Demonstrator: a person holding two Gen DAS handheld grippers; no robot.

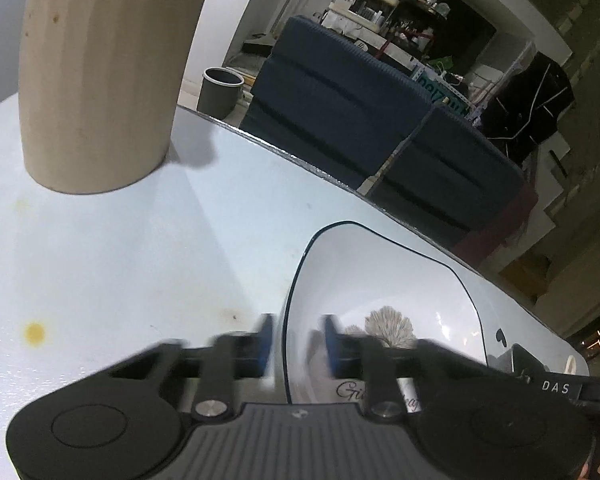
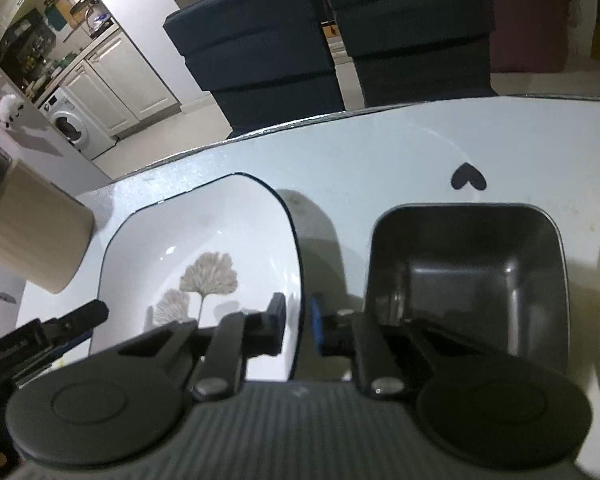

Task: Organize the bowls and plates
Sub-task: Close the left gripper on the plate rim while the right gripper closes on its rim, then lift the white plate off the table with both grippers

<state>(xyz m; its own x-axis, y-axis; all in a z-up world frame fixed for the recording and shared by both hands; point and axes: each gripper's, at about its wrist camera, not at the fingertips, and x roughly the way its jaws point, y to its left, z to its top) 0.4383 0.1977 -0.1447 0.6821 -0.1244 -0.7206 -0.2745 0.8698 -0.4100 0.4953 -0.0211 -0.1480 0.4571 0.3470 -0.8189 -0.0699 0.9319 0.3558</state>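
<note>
Between the left claw's (image 1: 298,344) blue pads sat the near-left rim of a white, dark-edged ceramic plate (image 1: 380,280) printed with beige ginkgo leaves; the jaws were clamped on that rim. Script beginning "Gi" showed on the plate just behind the fingers, the rest unreadable, and "DAS" was printed on the other tool at right. Beyond, to the left, a beige ribbed canister (image 1: 100,84) stood upright on the pale blue table (image 1: 140,240).

The right claw (image 2: 298,330) gripped the plate's opposite rim, jaws nearly together. Just right of it rested a black square plastic bowl (image 2: 466,276), empty inside.
</note>
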